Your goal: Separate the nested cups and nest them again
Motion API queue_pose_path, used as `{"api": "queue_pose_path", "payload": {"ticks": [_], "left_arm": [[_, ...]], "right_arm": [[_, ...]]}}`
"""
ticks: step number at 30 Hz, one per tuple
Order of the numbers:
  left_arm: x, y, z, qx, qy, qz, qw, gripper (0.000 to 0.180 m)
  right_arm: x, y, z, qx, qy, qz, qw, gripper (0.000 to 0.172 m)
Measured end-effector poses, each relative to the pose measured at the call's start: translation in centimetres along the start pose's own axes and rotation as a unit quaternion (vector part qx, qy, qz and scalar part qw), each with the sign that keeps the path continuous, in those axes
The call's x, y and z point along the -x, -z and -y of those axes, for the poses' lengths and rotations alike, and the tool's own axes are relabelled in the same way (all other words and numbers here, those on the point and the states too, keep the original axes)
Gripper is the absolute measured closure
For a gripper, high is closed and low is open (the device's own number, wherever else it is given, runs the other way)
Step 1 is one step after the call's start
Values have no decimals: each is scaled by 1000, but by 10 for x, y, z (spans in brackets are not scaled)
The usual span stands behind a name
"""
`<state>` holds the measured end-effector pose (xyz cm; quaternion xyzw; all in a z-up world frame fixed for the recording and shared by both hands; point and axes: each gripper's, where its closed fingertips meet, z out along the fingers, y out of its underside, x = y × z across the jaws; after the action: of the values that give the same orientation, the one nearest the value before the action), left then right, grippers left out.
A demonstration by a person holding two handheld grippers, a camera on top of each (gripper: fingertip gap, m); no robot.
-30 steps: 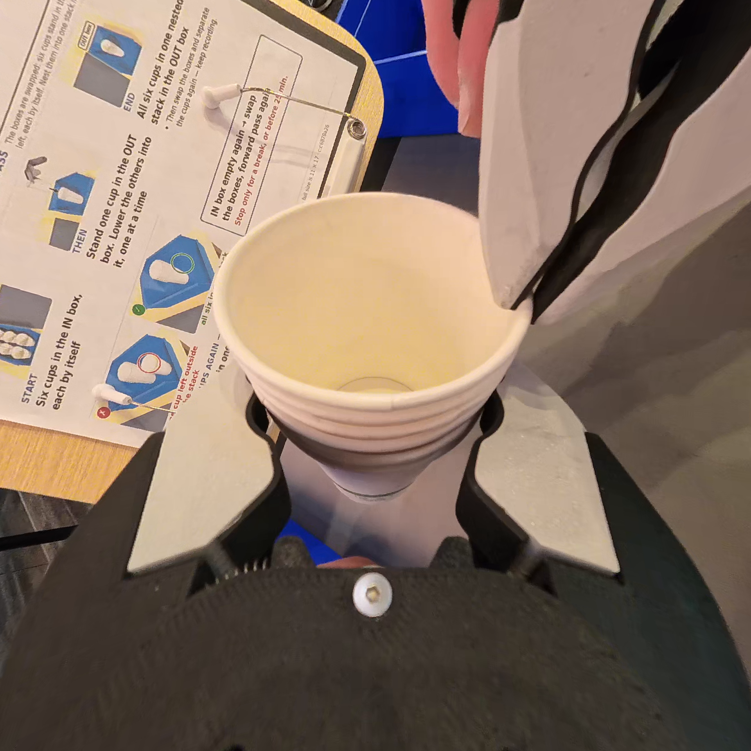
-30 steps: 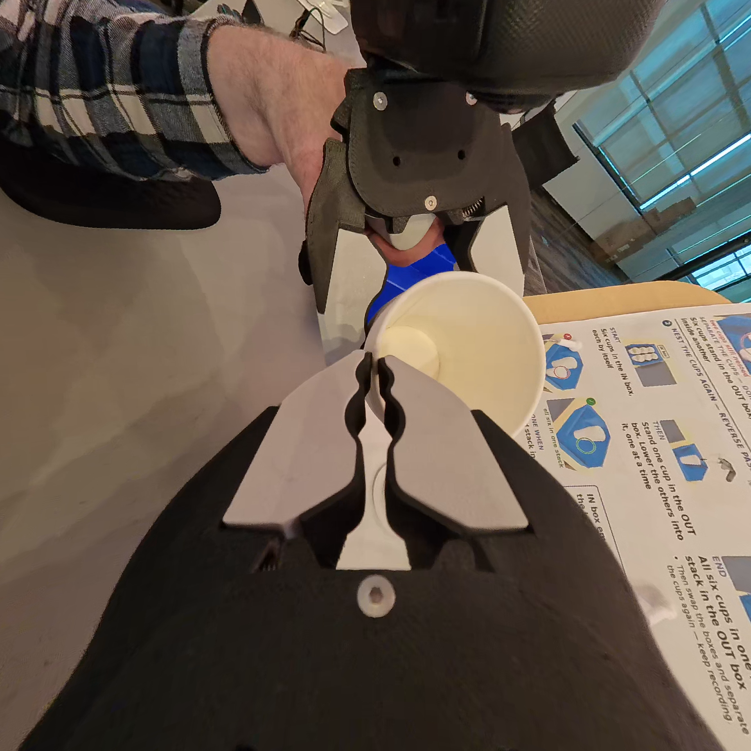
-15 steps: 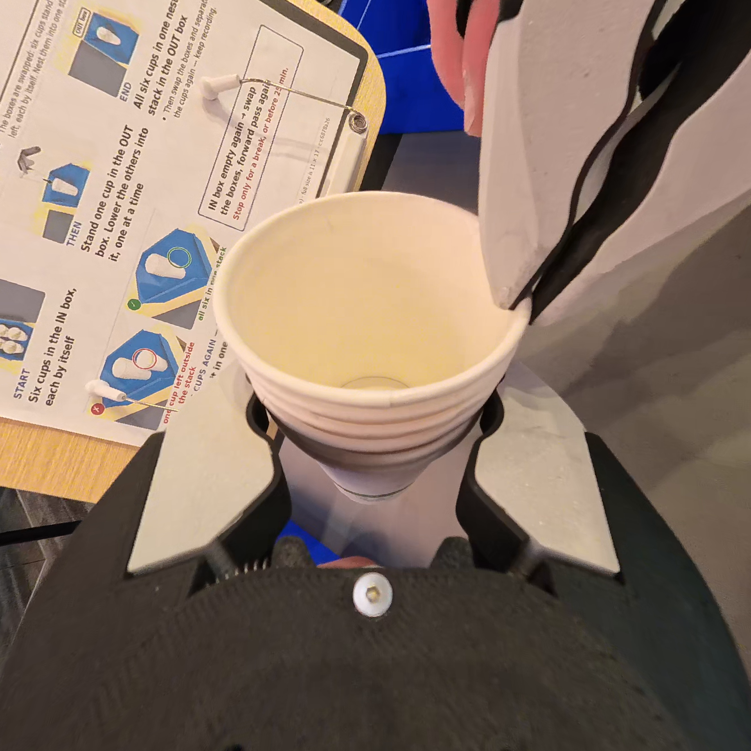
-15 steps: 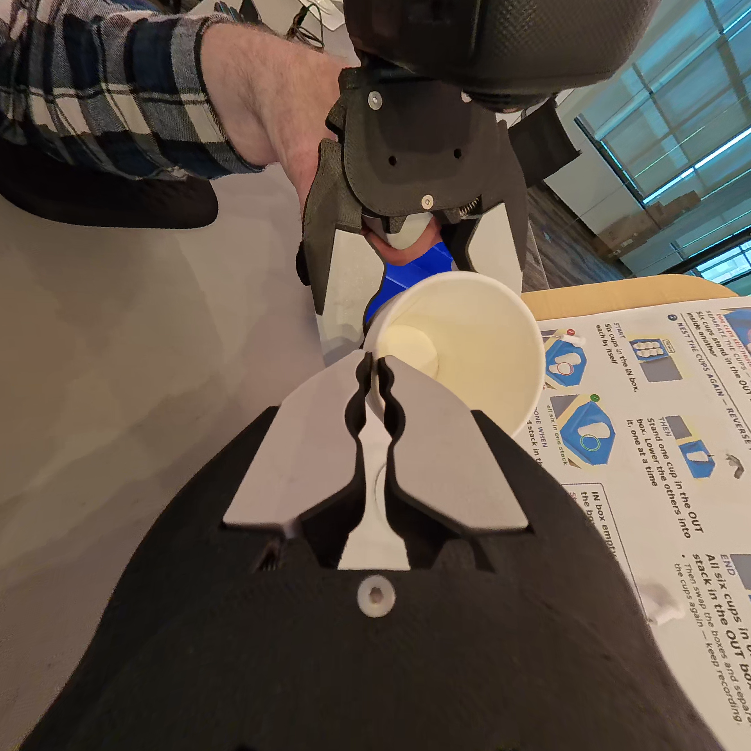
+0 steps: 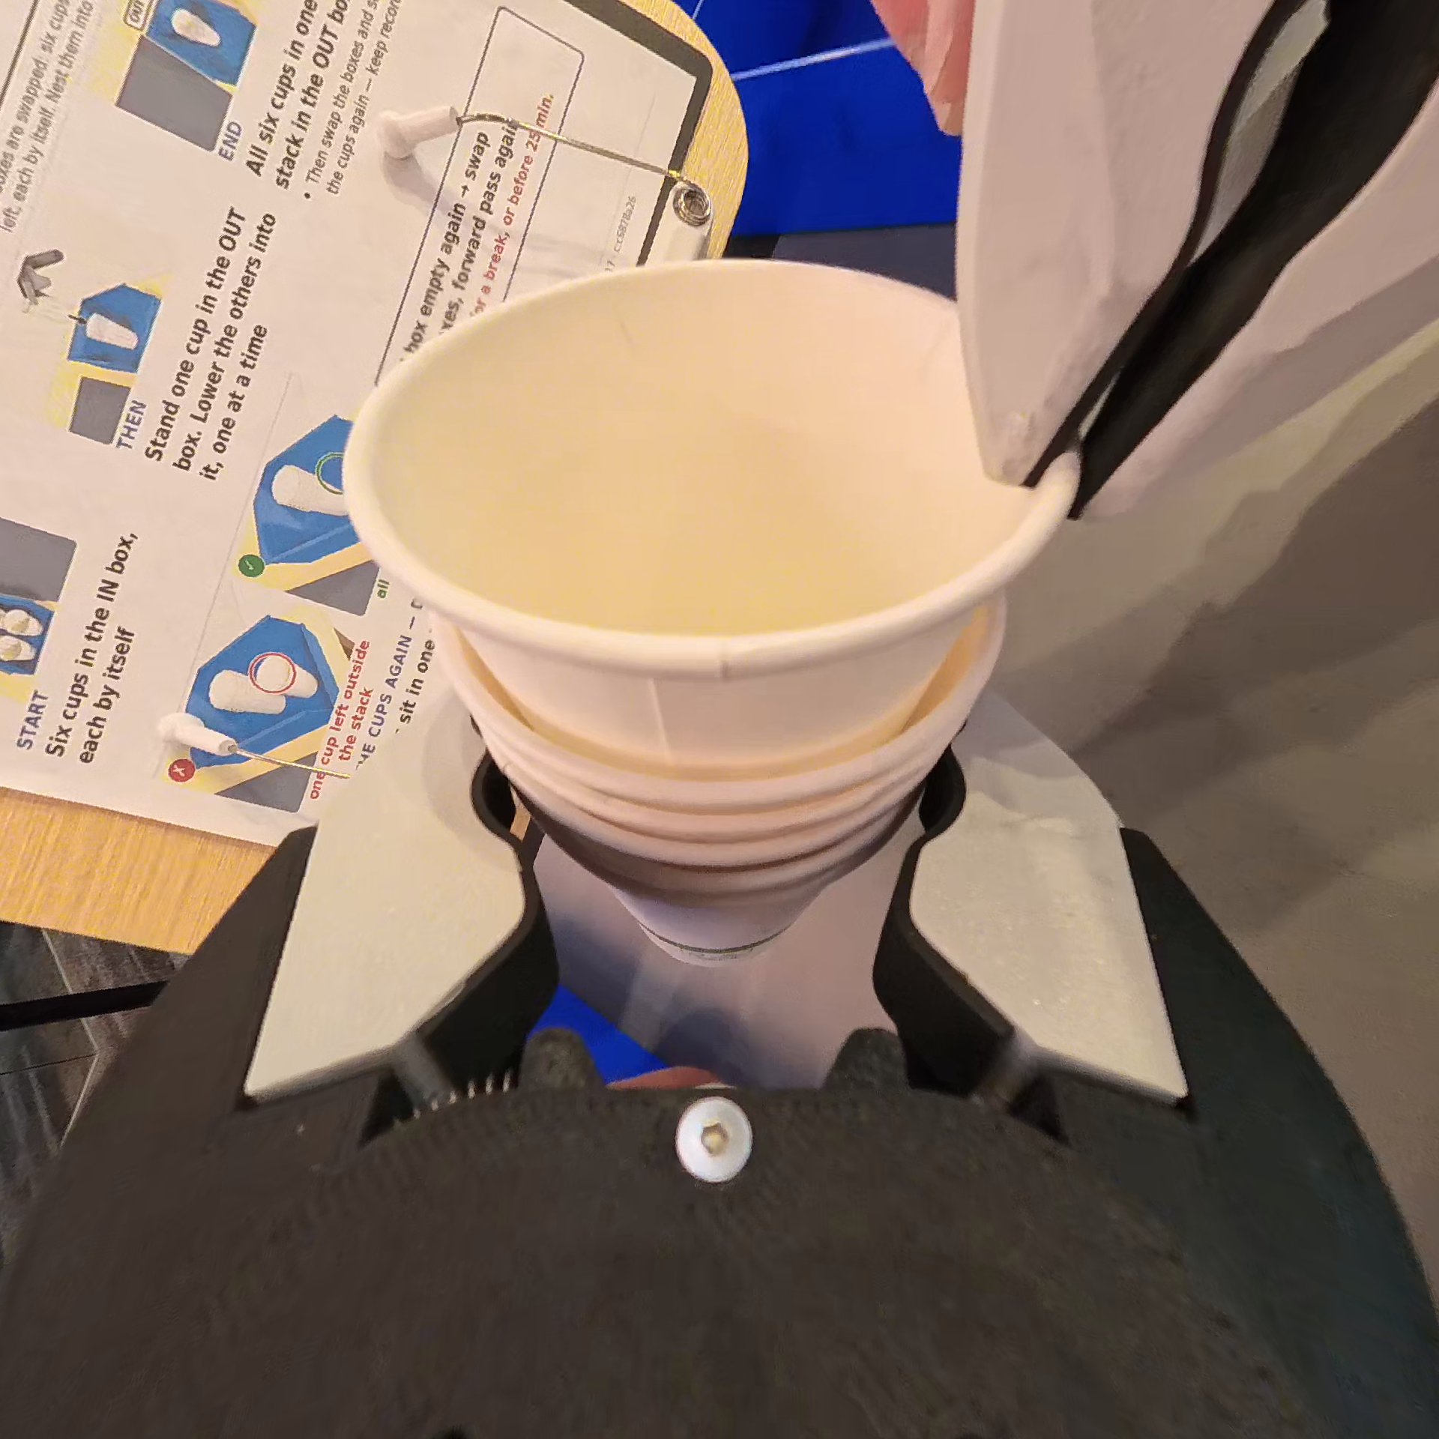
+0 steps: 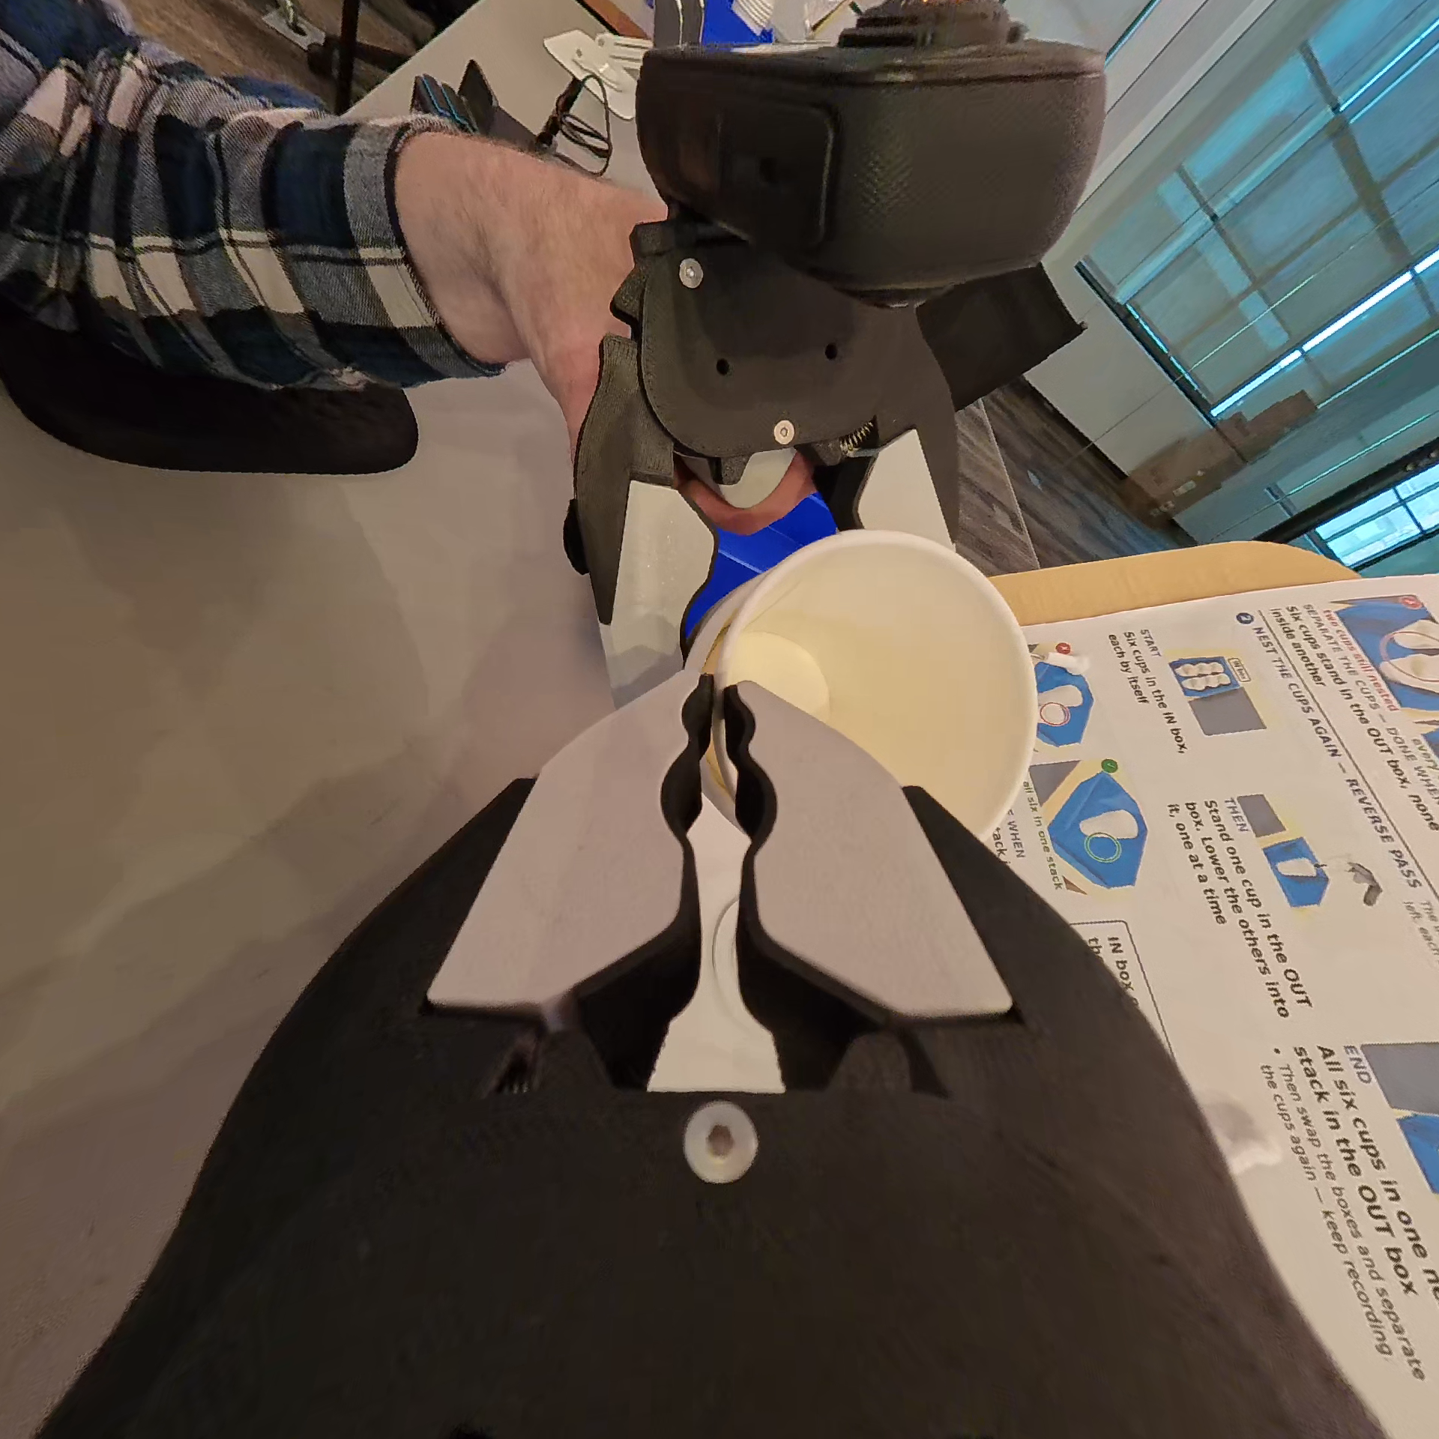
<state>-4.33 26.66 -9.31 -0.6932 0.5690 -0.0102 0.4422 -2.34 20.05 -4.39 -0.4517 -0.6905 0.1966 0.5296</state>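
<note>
My left gripper (image 5: 720, 786) is closed on a stack of nested white paper cups (image 5: 701, 810); its black pads press the stack from both sides and hold it off the table. My right gripper (image 6: 716, 689) is shut on the rim of the top cup (image 6: 895, 685). In the left wrist view the top cup (image 5: 701, 483) stands partly raised out of the stack and tilted, with the right gripper (image 5: 1051, 467) pinching its rim at the upper right. The right wrist view shows the left gripper (image 6: 779, 592) behind the cups.
A printed instruction sheet (image 5: 195, 350) lies on a wooden board (image 5: 93, 872) to the left, also in the right wrist view (image 6: 1246, 856). A blue box (image 5: 841, 140) sits beyond. The grey tabletop (image 6: 233, 701) lies around. A person's hand and plaid sleeve (image 6: 195, 218) hold the left gripper. There is about 8 cm between the tips of the two grippers.
The top cup, fully nested before, has come up out of the stack and tilted, pulled by my right gripper. The left gripper keeps its hold on the stack.
</note>
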Motion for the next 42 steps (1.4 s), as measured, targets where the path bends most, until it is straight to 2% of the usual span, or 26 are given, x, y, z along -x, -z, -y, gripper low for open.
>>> {"api": "queue_pose_path", "payload": {"ticks": [42], "left_arm": [[9,-3,-12,7,21,4,1000,77]], "right_arm": [[-24,47,31,-60,4,-70,996,169]]}}
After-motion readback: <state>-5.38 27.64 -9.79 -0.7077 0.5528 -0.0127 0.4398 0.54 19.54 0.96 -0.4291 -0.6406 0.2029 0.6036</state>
